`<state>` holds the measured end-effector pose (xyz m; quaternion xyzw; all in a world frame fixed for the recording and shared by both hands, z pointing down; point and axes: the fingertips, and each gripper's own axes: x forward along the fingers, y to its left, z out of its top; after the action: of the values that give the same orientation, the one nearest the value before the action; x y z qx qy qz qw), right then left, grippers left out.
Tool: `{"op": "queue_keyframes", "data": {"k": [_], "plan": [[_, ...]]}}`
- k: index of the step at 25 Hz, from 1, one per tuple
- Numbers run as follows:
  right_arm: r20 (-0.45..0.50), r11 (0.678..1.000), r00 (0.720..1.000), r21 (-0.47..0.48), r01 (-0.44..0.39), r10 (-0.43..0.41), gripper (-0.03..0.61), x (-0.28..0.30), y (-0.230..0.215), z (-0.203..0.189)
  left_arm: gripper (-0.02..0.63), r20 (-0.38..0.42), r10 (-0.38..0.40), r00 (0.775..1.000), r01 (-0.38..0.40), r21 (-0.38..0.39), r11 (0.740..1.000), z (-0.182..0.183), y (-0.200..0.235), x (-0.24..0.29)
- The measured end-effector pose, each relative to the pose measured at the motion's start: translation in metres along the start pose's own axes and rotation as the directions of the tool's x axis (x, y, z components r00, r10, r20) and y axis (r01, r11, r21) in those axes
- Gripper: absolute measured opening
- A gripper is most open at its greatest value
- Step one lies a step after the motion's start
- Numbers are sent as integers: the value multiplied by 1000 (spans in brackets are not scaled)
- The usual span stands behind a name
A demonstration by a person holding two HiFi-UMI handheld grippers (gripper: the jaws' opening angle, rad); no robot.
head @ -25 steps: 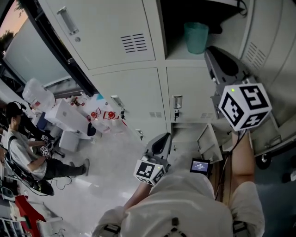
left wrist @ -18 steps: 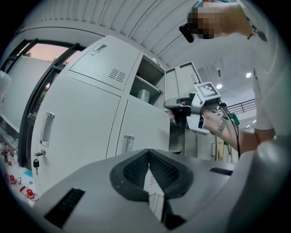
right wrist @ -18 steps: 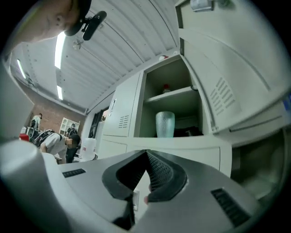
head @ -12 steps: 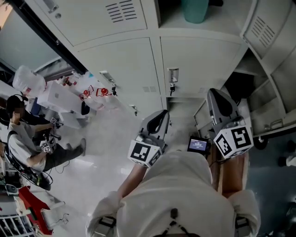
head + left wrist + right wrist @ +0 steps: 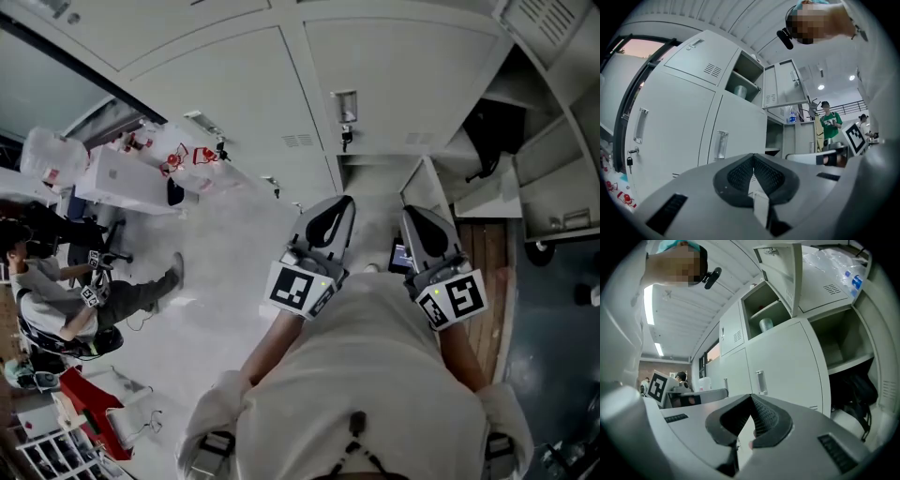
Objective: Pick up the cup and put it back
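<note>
L tongs, R tongs shut, empty; grey lockers, pale floor.

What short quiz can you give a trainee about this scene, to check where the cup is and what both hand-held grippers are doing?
1. Multiple choice: where is the pale greenish round cup?
A. on the floor
B. inside an open upper compartment of the white metal lockers
C. between the jaws of a hand-held gripper

2. True or false: the grey left hand-held gripper holds the cup.

3. Fill in one word (apart / together): the jaws of the grey right hand-held gripper are ___, with nothing between them.

Key: 1 B. 2 False: its jaws are closed and empty. 3 together.
</note>
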<state>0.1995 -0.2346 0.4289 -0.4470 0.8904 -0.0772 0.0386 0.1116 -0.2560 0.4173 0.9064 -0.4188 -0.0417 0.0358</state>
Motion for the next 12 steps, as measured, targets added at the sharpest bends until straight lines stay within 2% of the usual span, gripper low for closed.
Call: {"op": "queue_keyframes", "data": {"k": [12], "plan": [[-1,1000,1000,-15,11,-11,25,-10,1,-25,9,-30,-31,999,30,-28,999,-24,-22,-5]]}}
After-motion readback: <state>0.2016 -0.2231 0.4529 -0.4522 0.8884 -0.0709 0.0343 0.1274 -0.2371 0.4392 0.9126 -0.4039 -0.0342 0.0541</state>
